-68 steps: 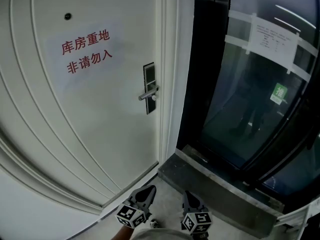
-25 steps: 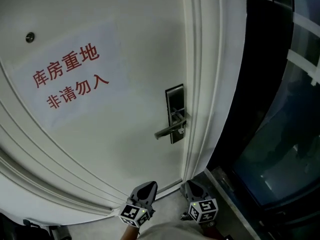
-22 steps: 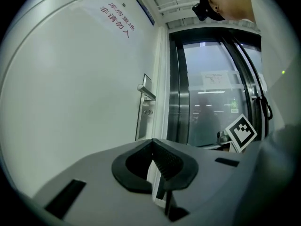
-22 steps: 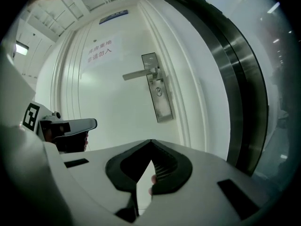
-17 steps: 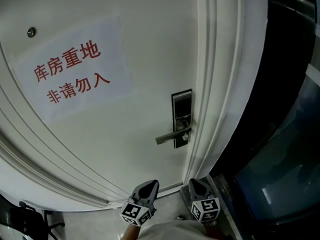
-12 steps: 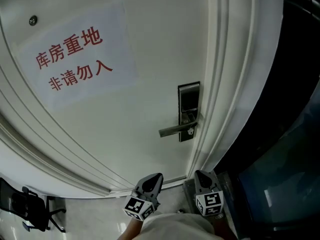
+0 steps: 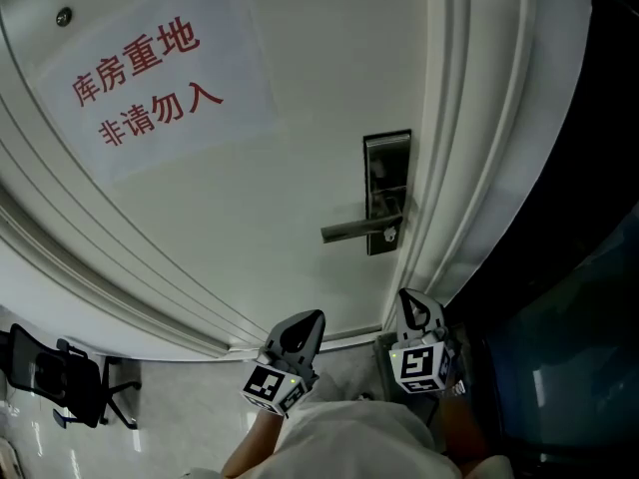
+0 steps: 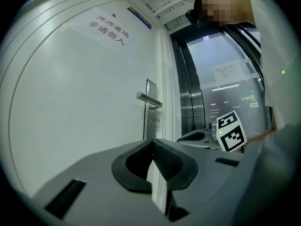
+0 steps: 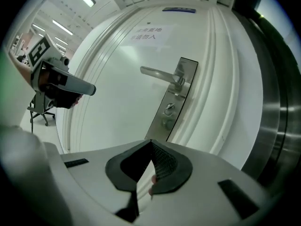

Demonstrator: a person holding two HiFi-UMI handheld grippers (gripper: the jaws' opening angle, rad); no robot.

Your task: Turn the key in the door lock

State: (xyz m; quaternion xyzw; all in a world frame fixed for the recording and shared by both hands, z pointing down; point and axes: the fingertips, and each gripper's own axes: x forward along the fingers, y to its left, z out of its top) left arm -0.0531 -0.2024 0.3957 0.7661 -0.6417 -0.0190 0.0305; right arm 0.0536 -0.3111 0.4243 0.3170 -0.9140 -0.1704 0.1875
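- Looking down in the head view: my left gripper (image 7: 316,317) and right gripper (image 7: 407,297) are both low and near me, well short of the white door (image 7: 250,218). The lock plate (image 7: 387,158) with its lever handle (image 7: 357,231) sits far up by the door's right edge.
- Left gripper view: my jaws are pinched together with nothing in them, and the lock is far ahead.
- Right gripper view: jaws fully closed and empty too. The keyhole (image 9: 169,108) sits just below the handle. Can't tell if a key's in it.
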